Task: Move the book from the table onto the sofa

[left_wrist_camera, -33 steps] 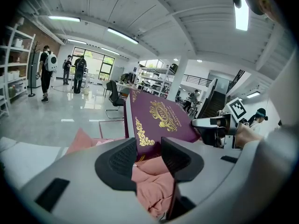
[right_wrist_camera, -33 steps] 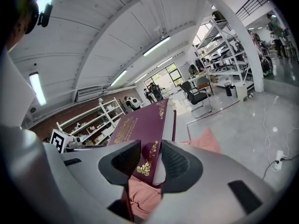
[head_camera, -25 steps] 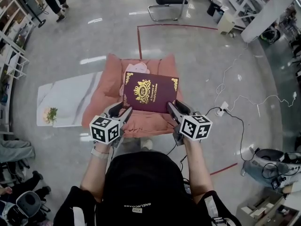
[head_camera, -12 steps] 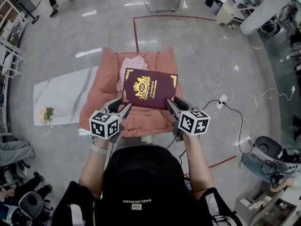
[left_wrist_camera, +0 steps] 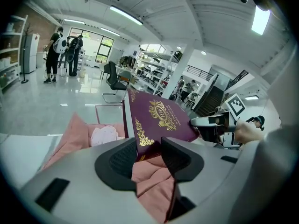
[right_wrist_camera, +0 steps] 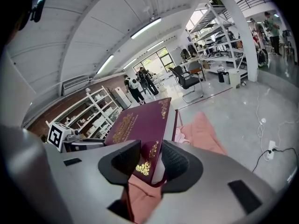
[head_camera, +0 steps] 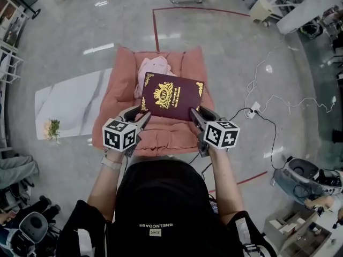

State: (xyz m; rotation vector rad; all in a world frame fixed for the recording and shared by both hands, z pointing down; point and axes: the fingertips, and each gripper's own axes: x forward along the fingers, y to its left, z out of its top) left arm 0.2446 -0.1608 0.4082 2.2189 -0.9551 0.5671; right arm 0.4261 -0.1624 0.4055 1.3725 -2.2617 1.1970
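A maroon book with gold ornaments is held flat in the air above the salmon-pink sofa. My left gripper is shut on its near left corner, and my right gripper is shut on its near right corner. In the left gripper view the book sits between the pads with the sofa below. The right gripper view shows the book clamped at its corner, cover tilted up. A pale pink cloth lies on the sofa behind the book.
A white marble-look table with a small flower bunch stands left of the sofa. Cables and a power strip lie on the floor to the right. An office chair stands farther back. People stand in the distance.
Both grippers with the book have moved forward and lower over the sofa's seat. The book now covers more of the pink cloth.
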